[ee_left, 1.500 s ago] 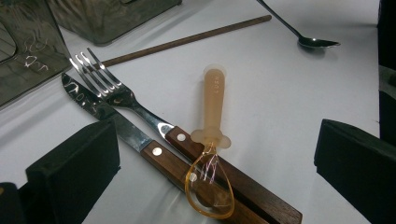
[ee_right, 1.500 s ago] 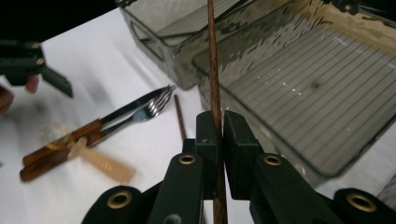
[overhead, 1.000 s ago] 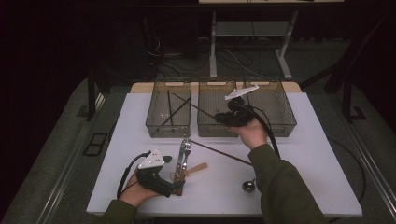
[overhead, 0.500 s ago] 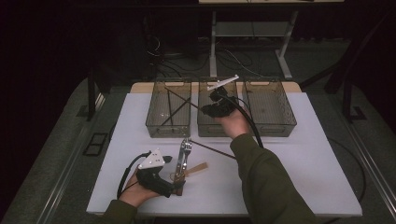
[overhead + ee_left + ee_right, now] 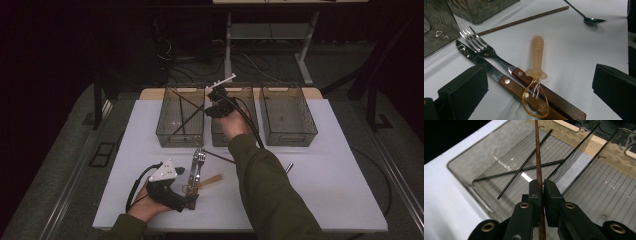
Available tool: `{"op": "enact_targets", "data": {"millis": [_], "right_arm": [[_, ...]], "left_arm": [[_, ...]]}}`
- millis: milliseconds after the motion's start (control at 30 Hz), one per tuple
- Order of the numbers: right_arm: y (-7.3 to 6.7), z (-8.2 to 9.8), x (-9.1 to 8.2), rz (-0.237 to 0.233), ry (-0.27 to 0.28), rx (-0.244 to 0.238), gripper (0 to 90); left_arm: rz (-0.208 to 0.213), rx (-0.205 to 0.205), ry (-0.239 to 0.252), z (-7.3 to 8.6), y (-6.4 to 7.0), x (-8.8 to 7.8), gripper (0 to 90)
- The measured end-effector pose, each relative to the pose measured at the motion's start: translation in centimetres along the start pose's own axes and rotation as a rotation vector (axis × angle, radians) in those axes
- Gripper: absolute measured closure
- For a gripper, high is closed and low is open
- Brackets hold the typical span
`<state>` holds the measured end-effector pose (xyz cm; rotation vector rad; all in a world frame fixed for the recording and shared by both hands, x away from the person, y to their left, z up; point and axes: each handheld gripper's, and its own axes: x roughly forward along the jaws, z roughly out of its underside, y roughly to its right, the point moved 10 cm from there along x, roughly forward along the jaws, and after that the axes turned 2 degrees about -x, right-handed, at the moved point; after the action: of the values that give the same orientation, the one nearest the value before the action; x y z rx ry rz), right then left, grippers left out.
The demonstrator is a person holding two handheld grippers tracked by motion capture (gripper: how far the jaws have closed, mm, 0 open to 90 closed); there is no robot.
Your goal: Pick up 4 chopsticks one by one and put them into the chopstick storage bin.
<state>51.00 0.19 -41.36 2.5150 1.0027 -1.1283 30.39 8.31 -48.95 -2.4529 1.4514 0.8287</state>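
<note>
My right gripper is shut on a brown wooden chopstick, which runs up between its pads. It hangs over the left clear bin, where two black chopsticks lie crossed. From above, the right gripper is at the seam between the left bin and the middle bin. My left gripper is open low over the table, its jaws on either side of a fork, a knife and an amber plastic spoon lying across their wooden handles.
Another brown chopstick lies on the white table beyond the fork, and a metal spoon lies farther right. A third clear bin stands at the back right. The person's right sleeve crosses the table's middle.
The right hand has carried the brown chopstick leftward along the bins, from over the middle and right bins to the left bin's edge. The left gripper has stayed still.
</note>
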Motion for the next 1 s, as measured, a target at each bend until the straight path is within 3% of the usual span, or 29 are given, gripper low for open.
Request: {"op": "enact_targets", "data": {"millis": [233, 400, 433, 467, 533, 633, 1000], "right_arm": [[-0.5, -0.7, 2.5, 0.024, -0.029, 0.028, 84.8], [-1.5, -1.3, 3.9, -0.006, -0.018, 0.045, 83.6], [-1.7, -1.4, 4.0, -0.009, -0.014, 0.036, 78.1], [-1.8, -1.5, 4.0, -0.012, -0.001, 0.03, 67.1], [-1.9, -1.5, 3.6, -0.016, 0.009, 0.013, 58.2], [-1.6, -1.3, 2.4, -0.035, 0.04, -0.005, 52.8], [0.4, 0.9, -1.9, -0.111, 0.135, -0.026, 40.9]], "left_arm": [[0.003, 0.009, 0.001, -0.1, 0.0, 0.0, 0.0], [0.004, 0.006, 0.005, -0.1, 0.0, 0.0, 0.0], [0.005, 0.008, 0.005, -0.1, 0.0, -0.1, 0.0], [0.005, 0.008, 0.005, 0.0, 0.0, -0.1, 0.0], [0.005, 0.008, 0.001, 0.0, 0.0, -0.2, 0.0], [0.002, 0.018, 0.001, 0.0, -0.1, -0.2, 0.0], [-0.005, 0.003, 0.002, 0.0, -0.2, -0.3, 0.0]]}}
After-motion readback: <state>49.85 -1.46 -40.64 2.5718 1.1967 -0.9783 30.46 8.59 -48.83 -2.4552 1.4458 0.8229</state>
